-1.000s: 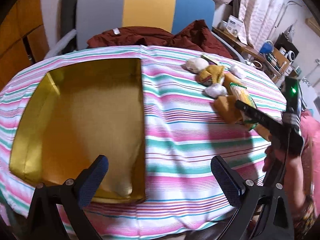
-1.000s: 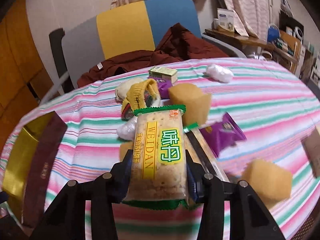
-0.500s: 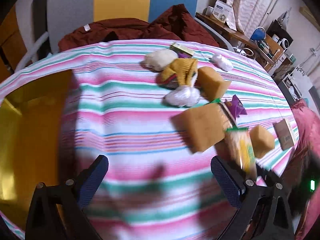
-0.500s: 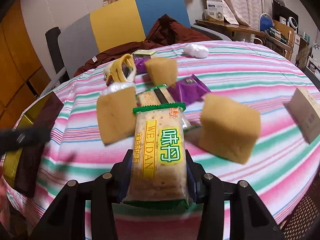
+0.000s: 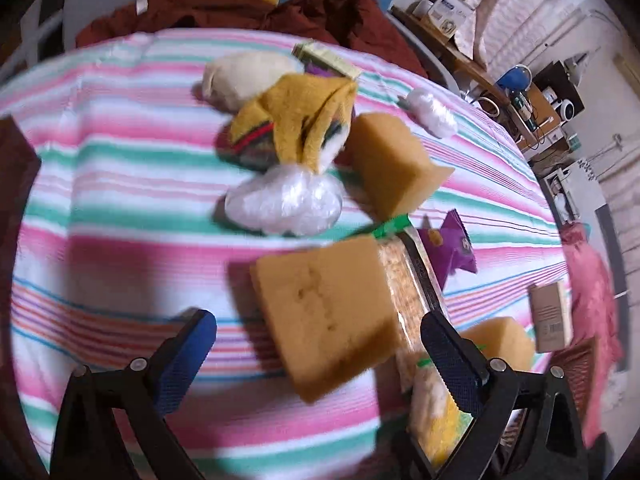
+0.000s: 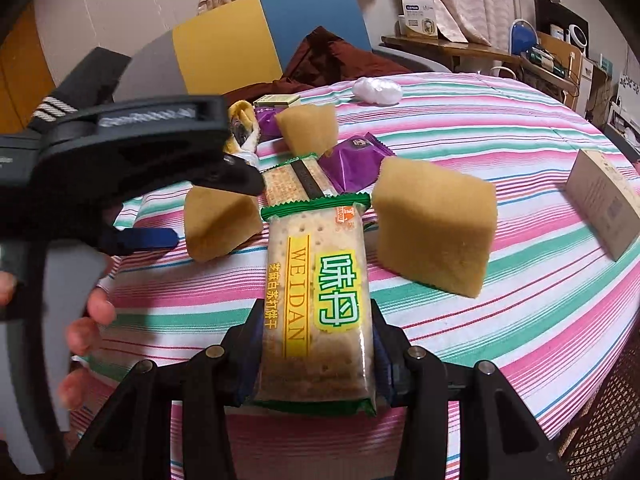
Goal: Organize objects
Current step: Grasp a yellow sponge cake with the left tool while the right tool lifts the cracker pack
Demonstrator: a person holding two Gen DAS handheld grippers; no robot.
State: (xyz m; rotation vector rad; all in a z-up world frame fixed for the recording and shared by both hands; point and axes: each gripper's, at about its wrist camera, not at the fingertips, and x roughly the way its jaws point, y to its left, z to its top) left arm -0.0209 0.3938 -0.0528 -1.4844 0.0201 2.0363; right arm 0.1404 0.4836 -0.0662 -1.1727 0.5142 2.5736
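My right gripper (image 6: 316, 344) is shut on a green-edged cracker packet (image 6: 316, 292), held just above the striped tablecloth (image 6: 520, 300). The same packet (image 5: 434, 416) shows behind my left gripper's right finger. My left gripper (image 5: 316, 344) is open, its blue pads (image 5: 192, 344) on either side of a yellow sponge (image 5: 328, 320) without touching it. From the right wrist, the left gripper (image 6: 132, 184) reaches in from the left beside that sponge (image 6: 220, 224). Two more sponges (image 6: 434, 224) (image 6: 308, 126), a second cracker packet (image 6: 296, 180) and a purple packet (image 6: 352, 160) lie ahead.
A yellow knitted piece (image 5: 304, 120), a beige pouch (image 5: 244, 76), white plastic wads (image 5: 284, 200) (image 5: 430, 110) and a small green box (image 6: 276, 100) lie further back. A cardboard box (image 6: 604, 200) sits at the right edge. A chair (image 6: 256, 36) with dark red cloth stands behind the table.
My left gripper swung right from over the gold box to the pile and came down around a sponge. The right gripper kept its packet and edged closer to the sponges.
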